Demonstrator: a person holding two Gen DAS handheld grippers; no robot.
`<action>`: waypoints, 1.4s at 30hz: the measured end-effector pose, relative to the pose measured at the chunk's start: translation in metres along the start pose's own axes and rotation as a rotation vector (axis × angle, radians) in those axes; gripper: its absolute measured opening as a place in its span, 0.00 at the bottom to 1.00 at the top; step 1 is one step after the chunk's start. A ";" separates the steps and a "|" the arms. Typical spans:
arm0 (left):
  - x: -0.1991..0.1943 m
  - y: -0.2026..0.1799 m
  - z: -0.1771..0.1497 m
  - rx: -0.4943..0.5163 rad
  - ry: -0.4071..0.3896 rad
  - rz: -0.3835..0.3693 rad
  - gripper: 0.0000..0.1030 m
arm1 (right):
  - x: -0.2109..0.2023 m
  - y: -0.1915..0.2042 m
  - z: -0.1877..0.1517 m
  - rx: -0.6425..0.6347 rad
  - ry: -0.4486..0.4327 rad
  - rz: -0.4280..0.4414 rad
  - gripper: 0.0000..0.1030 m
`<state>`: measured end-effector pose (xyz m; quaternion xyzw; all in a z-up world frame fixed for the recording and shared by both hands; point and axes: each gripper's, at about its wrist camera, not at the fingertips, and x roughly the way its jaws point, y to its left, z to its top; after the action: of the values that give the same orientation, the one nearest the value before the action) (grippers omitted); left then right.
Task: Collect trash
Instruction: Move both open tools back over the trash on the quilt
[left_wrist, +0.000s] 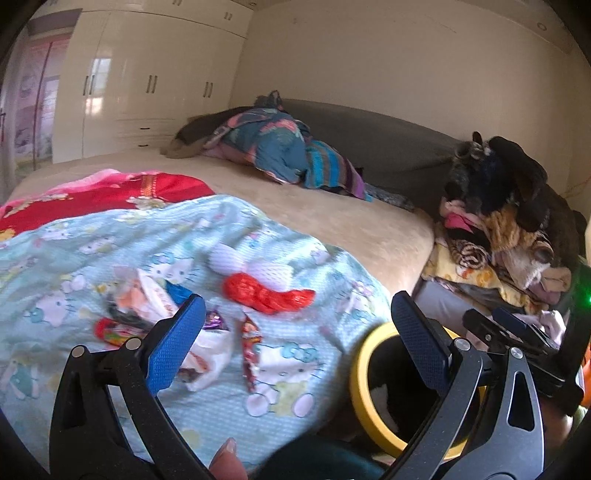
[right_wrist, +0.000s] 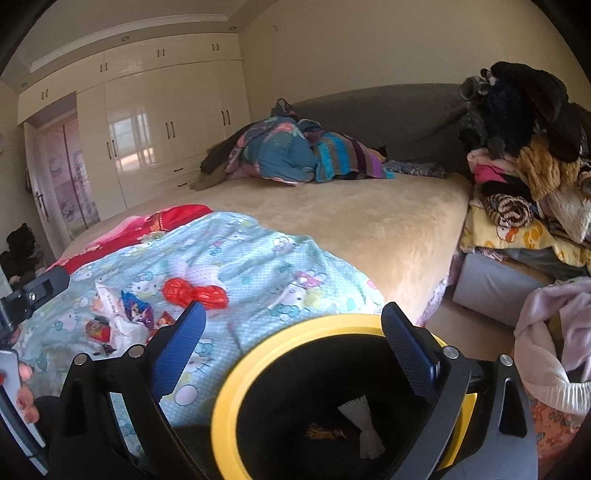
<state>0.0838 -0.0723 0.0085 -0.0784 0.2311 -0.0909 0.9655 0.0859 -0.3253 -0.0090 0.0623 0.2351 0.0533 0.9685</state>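
Trash lies on a light blue cartoon blanket (left_wrist: 92, 236) on the bed: a crumpled red plastic bag (left_wrist: 266, 293), a white foam net (left_wrist: 243, 264), a heap of wrappers (left_wrist: 147, 299) and a long snack wrapper (left_wrist: 249, 347). My left gripper (left_wrist: 295, 332) is open over the blanket's near edge, with nothing between its blue pads. A black bin with a yellow rim (right_wrist: 229, 387) stands beside the bed. My right gripper (right_wrist: 291, 343) hangs open above the bin's mouth and holds nothing. Inside the bin lie a white foam net (right_wrist: 365, 428) and a small wrapper (right_wrist: 325, 432).
A red blanket (left_wrist: 110, 192) lies behind the blue one. Bedding (left_wrist: 280, 147) is heaped at the grey headboard. A tall clothes pile (left_wrist: 509, 221) stands right of the bed, and pale laundry (right_wrist: 554, 332) right of the bin. Cream wardrobes (left_wrist: 147, 85) line the far wall.
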 end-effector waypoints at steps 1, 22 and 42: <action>-0.002 0.004 0.002 -0.005 -0.003 0.009 0.90 | 0.000 0.004 0.001 -0.006 -0.001 0.006 0.91; -0.026 0.092 0.015 -0.166 -0.036 0.151 0.90 | 0.016 0.089 0.012 -0.087 0.018 0.157 0.92; -0.043 0.172 0.007 -0.281 -0.028 0.290 0.90 | 0.049 0.168 0.003 -0.191 0.097 0.309 0.92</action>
<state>0.0730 0.1050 -0.0002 -0.1794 0.2368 0.0835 0.9512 0.1181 -0.1530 -0.0039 0.0028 0.2632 0.2264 0.9378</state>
